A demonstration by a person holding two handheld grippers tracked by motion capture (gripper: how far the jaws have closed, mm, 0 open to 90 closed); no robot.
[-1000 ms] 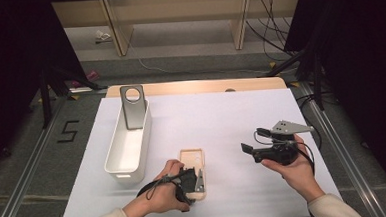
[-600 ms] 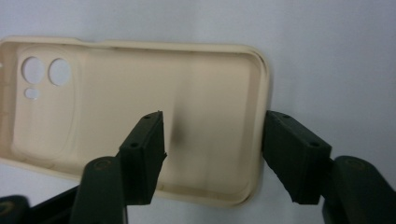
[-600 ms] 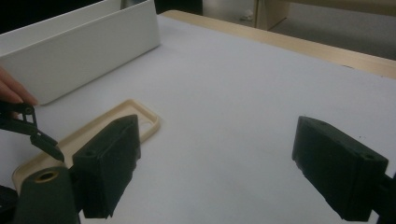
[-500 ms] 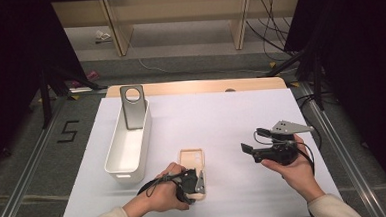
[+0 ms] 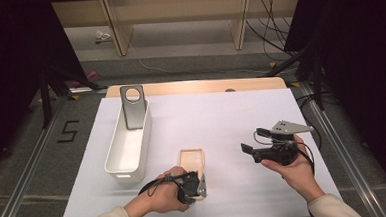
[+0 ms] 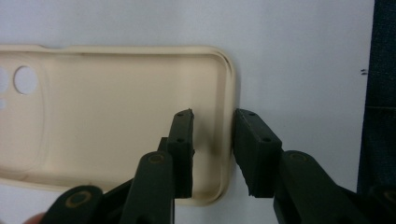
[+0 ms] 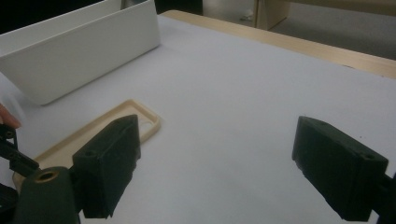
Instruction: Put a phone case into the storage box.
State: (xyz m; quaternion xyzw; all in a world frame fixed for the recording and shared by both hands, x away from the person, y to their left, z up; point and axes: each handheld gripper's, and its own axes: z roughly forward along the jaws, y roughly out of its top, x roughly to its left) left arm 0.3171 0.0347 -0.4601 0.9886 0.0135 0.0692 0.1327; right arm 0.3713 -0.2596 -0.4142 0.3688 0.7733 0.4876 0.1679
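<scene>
Phone case at the near edge of the table [image 5: 221, 112]

Right of the white bin [image 5: 128, 147] lies the cream phone case [image 5: 191, 161]; the left hand-held gripper [image 6: 212, 135] straddles its near rim, jaws slightly apart, while the right hand-held gripper [image 7: 215, 158], farther right, is spread wide.

Phone case [image 6: 116, 121] camera-hole end cut by left edge.

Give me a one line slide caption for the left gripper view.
Left gripper straddles the end wall of the beige phone case, jaws not yet closed.
</scene>
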